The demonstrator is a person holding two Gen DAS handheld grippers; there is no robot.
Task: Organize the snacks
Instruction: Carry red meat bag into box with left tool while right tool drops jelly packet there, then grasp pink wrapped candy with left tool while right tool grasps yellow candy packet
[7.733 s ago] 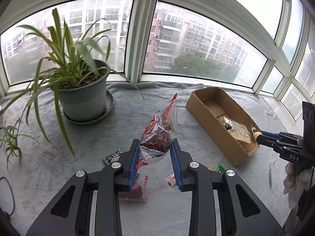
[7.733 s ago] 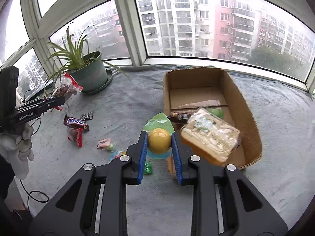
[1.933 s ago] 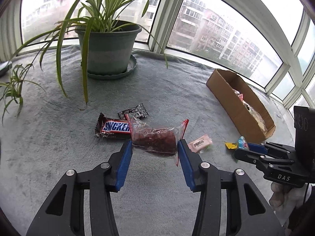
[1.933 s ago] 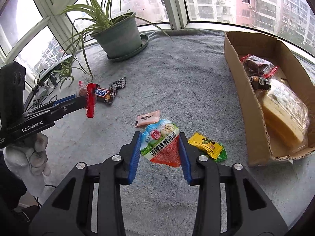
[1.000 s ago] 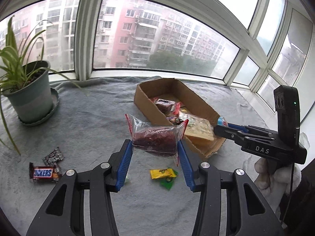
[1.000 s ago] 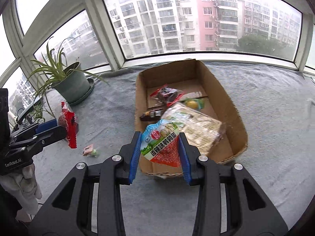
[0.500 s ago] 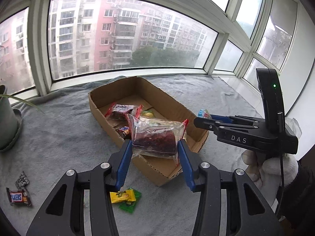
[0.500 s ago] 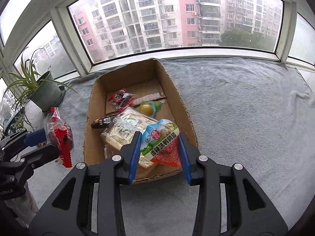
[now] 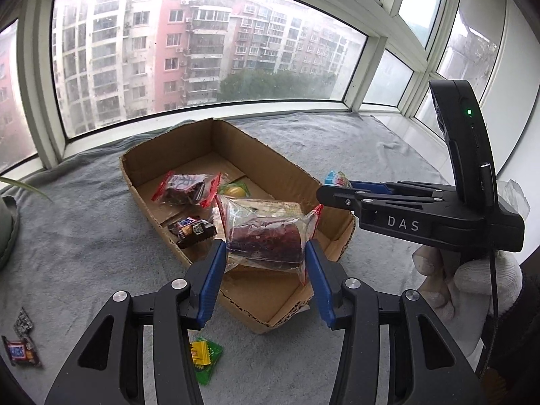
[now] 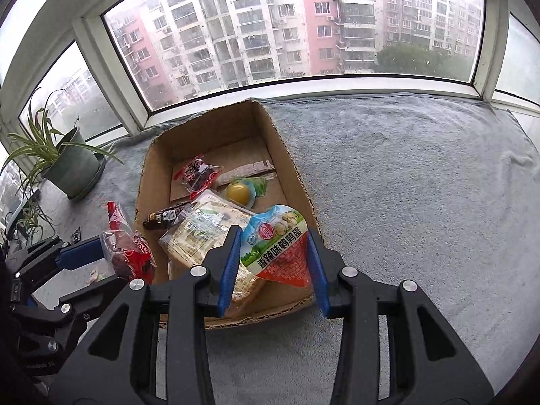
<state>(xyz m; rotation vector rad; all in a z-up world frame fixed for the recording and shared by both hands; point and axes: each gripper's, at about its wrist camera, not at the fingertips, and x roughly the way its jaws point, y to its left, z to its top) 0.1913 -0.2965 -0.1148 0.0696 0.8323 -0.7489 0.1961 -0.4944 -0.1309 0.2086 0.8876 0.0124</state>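
- Left gripper (image 9: 265, 271): fingers clamped on clear red-fruit bag (image 9: 265, 239), held over box (image 9: 141, 195) near end, likely staged for drop.
- Right gripper (image 10: 273, 271): fingers pinching egg pack (image 10: 278, 246) above box's near right corner; release pending.
- Loose candy (image 9: 204, 354) outside box's near wall.

home apartment, enclosed balcony: curved white-framed bay window (image 10: 189, 101) facing pink high-rise residential blocks (image 10: 324, 17), grey towel-covered sill (image 10: 422, 185), green potted spider plant (image 10: 67, 162).
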